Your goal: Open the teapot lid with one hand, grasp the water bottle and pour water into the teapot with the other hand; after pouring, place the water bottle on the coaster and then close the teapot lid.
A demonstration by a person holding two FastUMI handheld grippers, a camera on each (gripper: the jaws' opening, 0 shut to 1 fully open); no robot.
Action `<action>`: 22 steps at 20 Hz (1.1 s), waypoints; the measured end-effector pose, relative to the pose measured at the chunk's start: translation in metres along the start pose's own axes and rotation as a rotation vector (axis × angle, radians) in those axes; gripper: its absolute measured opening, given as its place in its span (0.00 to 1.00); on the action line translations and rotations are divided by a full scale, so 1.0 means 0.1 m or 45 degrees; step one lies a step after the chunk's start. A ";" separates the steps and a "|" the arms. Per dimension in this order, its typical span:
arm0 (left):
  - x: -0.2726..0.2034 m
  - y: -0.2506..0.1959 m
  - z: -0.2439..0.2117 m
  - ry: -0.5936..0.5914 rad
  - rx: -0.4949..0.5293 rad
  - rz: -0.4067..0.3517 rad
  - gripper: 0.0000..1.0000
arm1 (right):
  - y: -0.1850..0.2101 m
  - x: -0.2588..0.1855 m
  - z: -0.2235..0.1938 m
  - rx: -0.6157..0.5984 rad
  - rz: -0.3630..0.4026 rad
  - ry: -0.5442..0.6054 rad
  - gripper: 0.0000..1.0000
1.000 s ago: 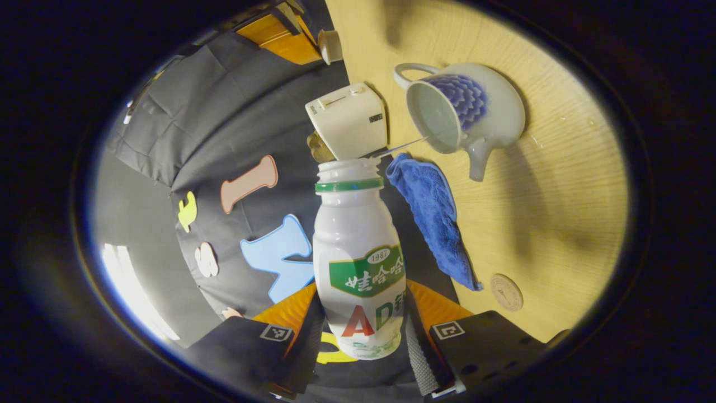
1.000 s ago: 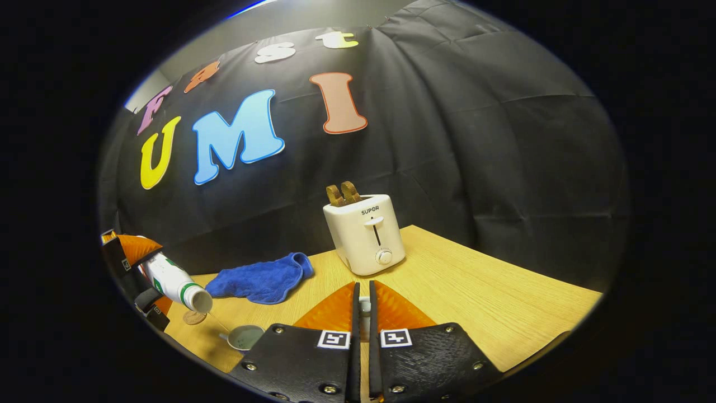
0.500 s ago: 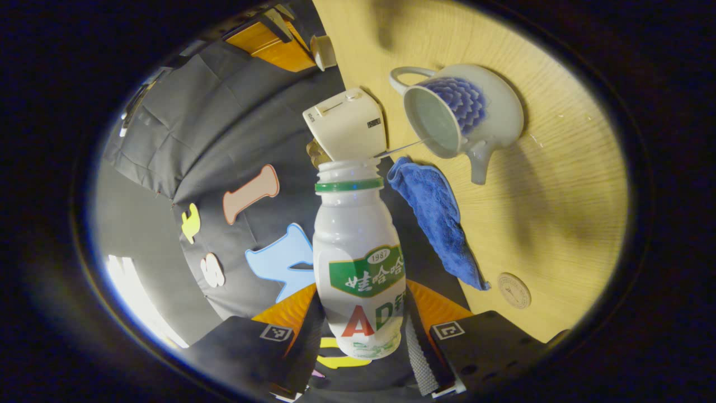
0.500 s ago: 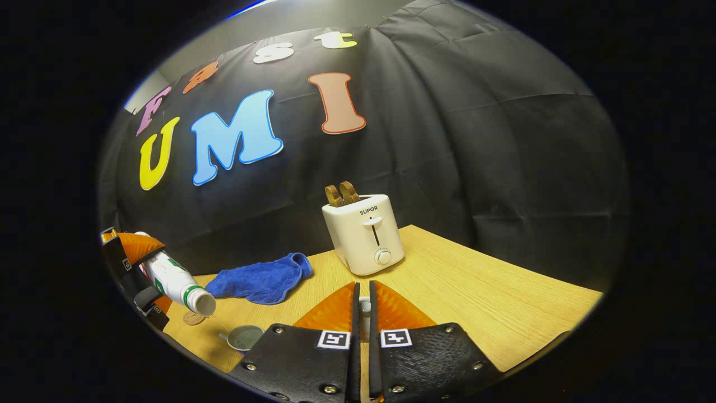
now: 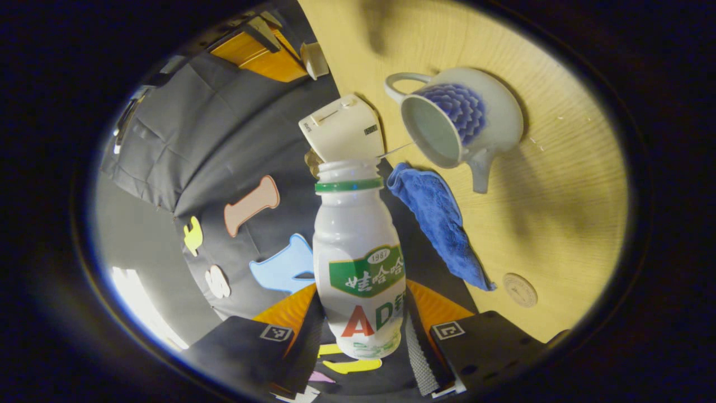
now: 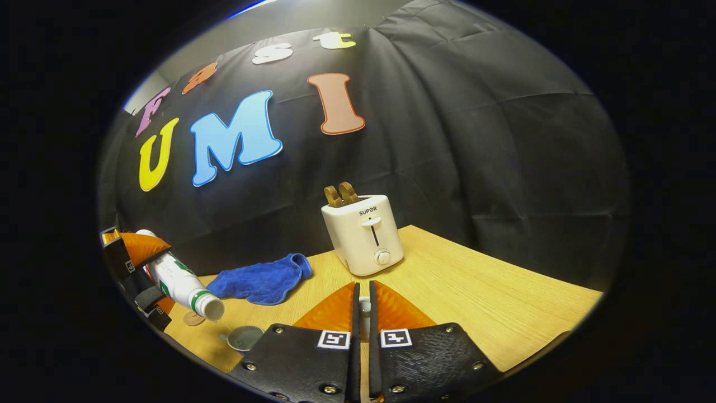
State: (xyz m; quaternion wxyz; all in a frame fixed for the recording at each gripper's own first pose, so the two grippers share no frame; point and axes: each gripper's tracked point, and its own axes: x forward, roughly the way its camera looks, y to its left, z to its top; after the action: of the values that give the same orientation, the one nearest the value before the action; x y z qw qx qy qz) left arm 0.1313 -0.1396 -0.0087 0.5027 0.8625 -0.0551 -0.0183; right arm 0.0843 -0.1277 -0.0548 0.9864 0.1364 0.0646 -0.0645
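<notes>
A black cloth wall (image 6: 447, 140), creased and folded, rises well beyond the fingers in the right gripper view. A pale wood-grain table (image 6: 475, 291) runs from under the fingers to that cloth. Above the cloth shows a strip of grey wall (image 6: 313, 17). Beside the fingers in the left gripper view, a bright patch of light (image 5: 134, 296) glares.

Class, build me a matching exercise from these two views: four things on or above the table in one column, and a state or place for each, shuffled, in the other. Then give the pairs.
Things:
1. water bottle
2. teapot
3. coaster
4. toaster

States or places:
A. lid off, mouth open
B. bare, nothing on it
C. tilted, clamped in the left gripper
D. two slices of toast sticking out of the top

Pairs: 1-C, 2-A, 3-B, 4-D
</notes>
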 end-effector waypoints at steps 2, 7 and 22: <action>0.00 0.01 0.01 -0.003 0.004 0.003 0.81 | 0.00 0.00 0.00 0.001 0.002 0.001 0.06; 0.01 0.01 0.00 -0.009 -0.004 0.017 0.81 | -0.01 0.00 0.00 0.006 0.001 -0.002 0.06; -0.14 -0.47 -0.18 0.007 -0.560 -0.155 0.79 | -0.03 0.02 0.00 0.076 0.013 0.001 0.06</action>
State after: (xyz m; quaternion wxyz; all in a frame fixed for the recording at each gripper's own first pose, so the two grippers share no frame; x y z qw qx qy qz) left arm 0.1222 -0.0992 -0.0406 0.6768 0.7339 0.0035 -0.0579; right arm 0.0853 -0.1311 -0.0563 0.9822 0.1660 0.0624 -0.0612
